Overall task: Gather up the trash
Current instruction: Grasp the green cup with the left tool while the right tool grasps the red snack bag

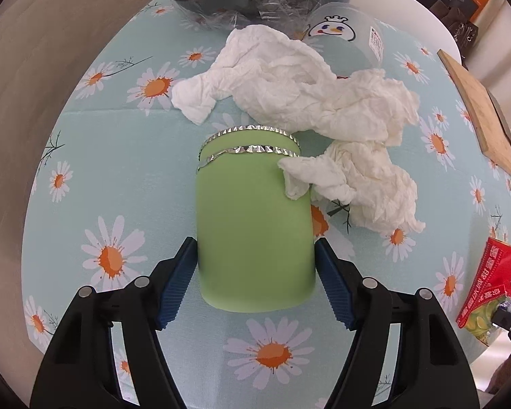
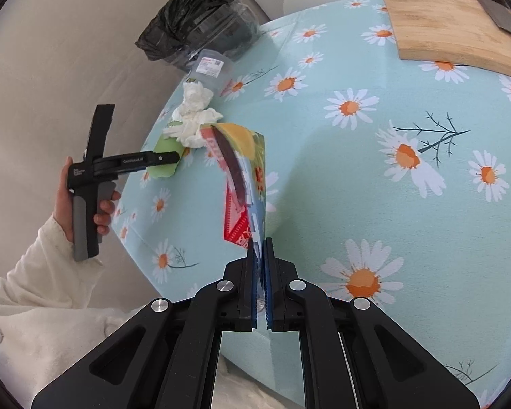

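The left tool (image 1: 255, 272) pinches a green cup (image 1: 255, 225) lying on the daisy-print table (image 1: 126, 170), crumpled tissues (image 1: 310, 88) just beyond it. The right tool (image 2: 259, 248) is pressed together on a red snack wrapper (image 2: 238, 184) above the table.

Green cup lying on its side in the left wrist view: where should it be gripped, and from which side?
Grip the green cup across its smooth cylinder near the closed base, coming in from the base end along its axis. It lies on its side with the silver-trimmed rim pointing away and crumpled tissues against that far end. The left hand-held gripper already straddles the base there, fingers on both sides.
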A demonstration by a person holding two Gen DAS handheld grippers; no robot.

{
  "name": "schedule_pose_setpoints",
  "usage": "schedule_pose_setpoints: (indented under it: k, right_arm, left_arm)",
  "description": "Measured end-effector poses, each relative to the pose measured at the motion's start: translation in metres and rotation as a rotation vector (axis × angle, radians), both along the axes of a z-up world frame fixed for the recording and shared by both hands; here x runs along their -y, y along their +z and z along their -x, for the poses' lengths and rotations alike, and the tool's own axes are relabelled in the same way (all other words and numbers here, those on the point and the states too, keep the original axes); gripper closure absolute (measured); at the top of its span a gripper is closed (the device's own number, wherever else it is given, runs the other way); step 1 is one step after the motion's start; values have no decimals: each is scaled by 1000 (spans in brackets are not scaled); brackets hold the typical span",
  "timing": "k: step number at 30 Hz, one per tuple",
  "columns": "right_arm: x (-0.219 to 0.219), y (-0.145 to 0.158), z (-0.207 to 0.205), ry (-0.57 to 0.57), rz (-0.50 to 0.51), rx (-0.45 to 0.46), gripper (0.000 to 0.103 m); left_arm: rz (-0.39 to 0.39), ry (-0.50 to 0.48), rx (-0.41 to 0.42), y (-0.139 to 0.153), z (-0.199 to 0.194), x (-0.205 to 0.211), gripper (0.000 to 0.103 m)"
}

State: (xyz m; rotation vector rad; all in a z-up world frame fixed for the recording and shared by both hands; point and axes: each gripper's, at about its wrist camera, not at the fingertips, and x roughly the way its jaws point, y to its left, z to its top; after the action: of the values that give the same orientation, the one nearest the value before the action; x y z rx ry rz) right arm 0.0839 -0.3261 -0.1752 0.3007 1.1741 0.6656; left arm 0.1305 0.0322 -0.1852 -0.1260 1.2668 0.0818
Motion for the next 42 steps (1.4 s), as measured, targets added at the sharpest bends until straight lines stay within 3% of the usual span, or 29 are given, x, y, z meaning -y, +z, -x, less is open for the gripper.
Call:
schedule_pose_setpoints:
  k: [14,22,42]
  right_arm:
    - [-18,7,-17,72,-75,3,100]
    - [-19,7,-24,61,-116,-1,100]
    - [-33,28,-50,-49,-165,12,100]
  left_arm:
    - [-26,-19,-18,44,46,-8,34]
    - [-82,-69,-13,68,40,-4,34]
    - [-57,-171,68,106,-10,-30,34]
